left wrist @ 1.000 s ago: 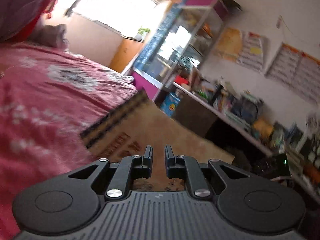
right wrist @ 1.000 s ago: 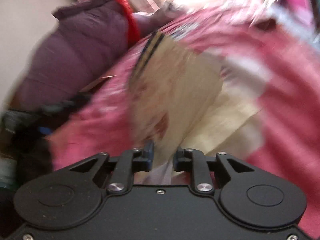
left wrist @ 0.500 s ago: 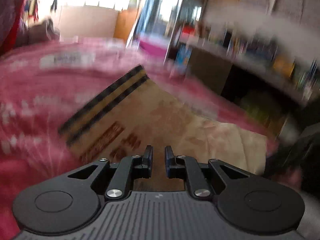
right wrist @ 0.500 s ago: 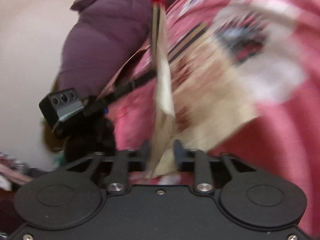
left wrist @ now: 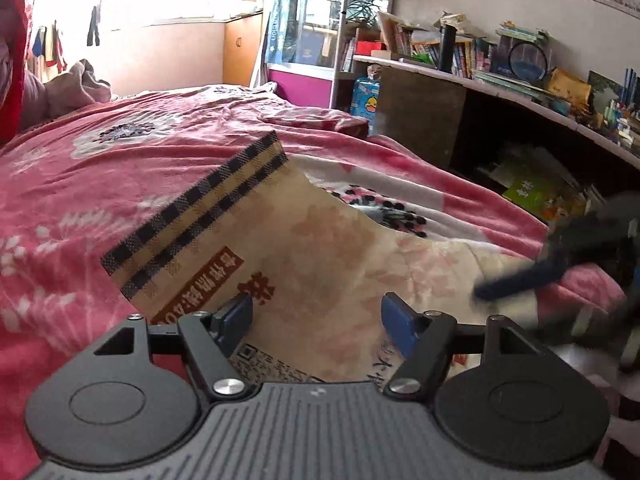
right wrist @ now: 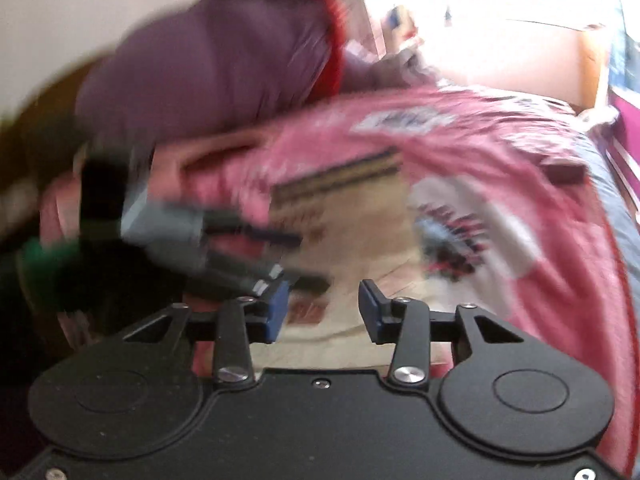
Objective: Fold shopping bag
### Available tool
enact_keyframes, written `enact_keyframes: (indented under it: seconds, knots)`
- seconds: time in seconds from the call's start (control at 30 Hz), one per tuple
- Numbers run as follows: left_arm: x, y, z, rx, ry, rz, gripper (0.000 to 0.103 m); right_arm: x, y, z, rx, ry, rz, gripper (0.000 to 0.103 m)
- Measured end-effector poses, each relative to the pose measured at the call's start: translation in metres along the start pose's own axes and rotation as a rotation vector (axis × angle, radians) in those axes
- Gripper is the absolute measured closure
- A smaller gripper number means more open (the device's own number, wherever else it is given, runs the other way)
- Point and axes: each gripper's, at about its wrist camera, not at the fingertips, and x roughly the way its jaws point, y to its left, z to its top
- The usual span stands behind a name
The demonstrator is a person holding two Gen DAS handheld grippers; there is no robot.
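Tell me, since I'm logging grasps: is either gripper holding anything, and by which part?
Nothing is held. The left gripper and right gripper are both open above the shopping bag.

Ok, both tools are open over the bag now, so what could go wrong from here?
1. The bag lies loose on a soft, rumpled blanket; with neither tool gripping it, the fold may spring back open.
2. The left tool and right tool sit close together over the bag, so they could knock each other.
3. A low grab might catch the blanket along with the bag.
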Motion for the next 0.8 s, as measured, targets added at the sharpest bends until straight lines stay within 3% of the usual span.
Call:
enact_keyframes:
  seconds: [0.1,0.57,0.63,0.8]
  knots:
    - [0.012,0.007,0.008,0.013,0.018,0.026,0.032,0.013,0.016,-0.015,-0.135,0.052,-0.052,0.067]
    - [0.037,0.052,0.024,-0.117,0.053,0.191,0.03,0.005,0.013,-0.026,-0.118,0.051,-0.023,0.067]
    - [0.037,0.059,0.023,-0.151,0.052,0.24,0.03,0.002,0.01,-0.028,-0.112,0.049,-0.027,0.067]
    - [0.032,0.062,0.022,-0.157,0.059,0.223,0.031,-0.008,-0.001,-0.032,-0.074,0.049,-0.045,0.067]
